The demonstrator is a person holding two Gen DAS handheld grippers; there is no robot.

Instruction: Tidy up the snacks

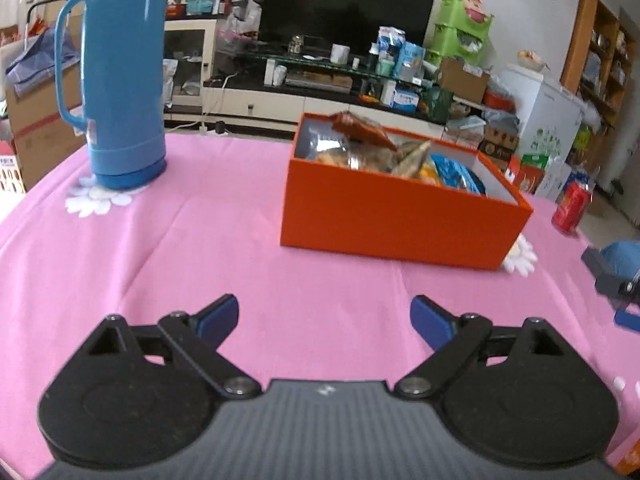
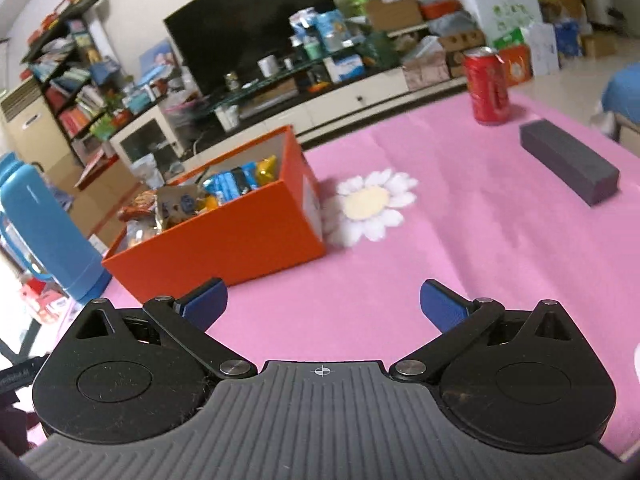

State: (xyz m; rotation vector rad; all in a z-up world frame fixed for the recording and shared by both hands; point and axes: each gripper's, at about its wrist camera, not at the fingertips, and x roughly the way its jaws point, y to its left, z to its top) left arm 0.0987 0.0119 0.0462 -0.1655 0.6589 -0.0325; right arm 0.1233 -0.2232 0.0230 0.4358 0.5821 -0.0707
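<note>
An orange box (image 1: 384,216) stands on the pink tablecloth, filled with several snack packets (image 1: 404,156). It also shows in the right wrist view (image 2: 224,236), with blue and yellow packets (image 2: 236,182) inside. My left gripper (image 1: 324,320) is open and empty, over the cloth in front of the box. My right gripper (image 2: 324,304) is open and empty, to the right of the box. Part of the right gripper (image 1: 612,276) shows at the right edge of the left wrist view.
A tall blue thermos (image 1: 120,76) stands at the table's back left. A red soda can (image 2: 486,86) and a dark grey block (image 2: 568,160) sit at the right. Daisy prints (image 2: 368,204) mark the cloth. A TV cabinet stands beyond the table.
</note>
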